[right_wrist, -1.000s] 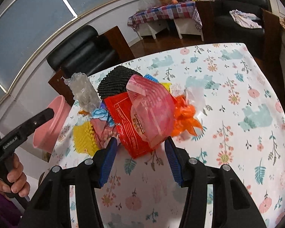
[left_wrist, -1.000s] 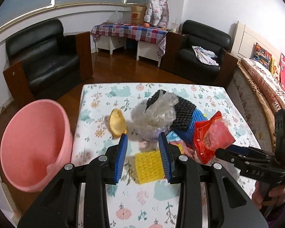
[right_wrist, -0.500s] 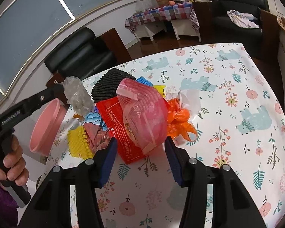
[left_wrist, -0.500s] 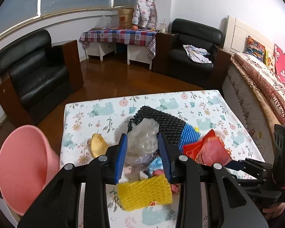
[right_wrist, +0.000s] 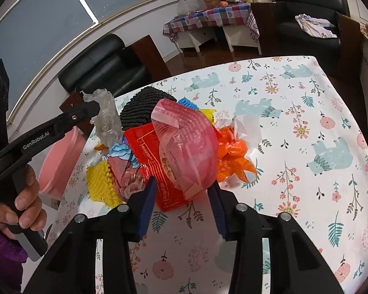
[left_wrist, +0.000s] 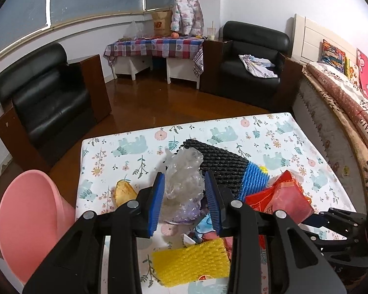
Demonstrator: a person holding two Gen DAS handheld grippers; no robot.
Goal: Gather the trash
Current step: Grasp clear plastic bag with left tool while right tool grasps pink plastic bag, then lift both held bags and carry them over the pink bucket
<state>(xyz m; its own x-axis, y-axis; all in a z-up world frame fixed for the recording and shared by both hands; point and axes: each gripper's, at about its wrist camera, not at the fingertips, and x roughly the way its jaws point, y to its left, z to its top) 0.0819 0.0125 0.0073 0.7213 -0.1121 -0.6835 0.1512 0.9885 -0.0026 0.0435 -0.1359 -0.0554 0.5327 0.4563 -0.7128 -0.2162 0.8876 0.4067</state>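
left gripper (left_wrist: 184, 186) – fingers apart | right gripper (right_wrist: 182, 191) – fingers closing

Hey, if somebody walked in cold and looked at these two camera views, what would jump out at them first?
Probably the heap of bright trash in the middle of the flowered table: a red wrapper under a pink plastic bag, and a yellow foam net at the near edge. The left gripper straddles a crumpled clear plastic bag, while the right gripper is closing around the pink bag. A pink bin waits off the table's left side.
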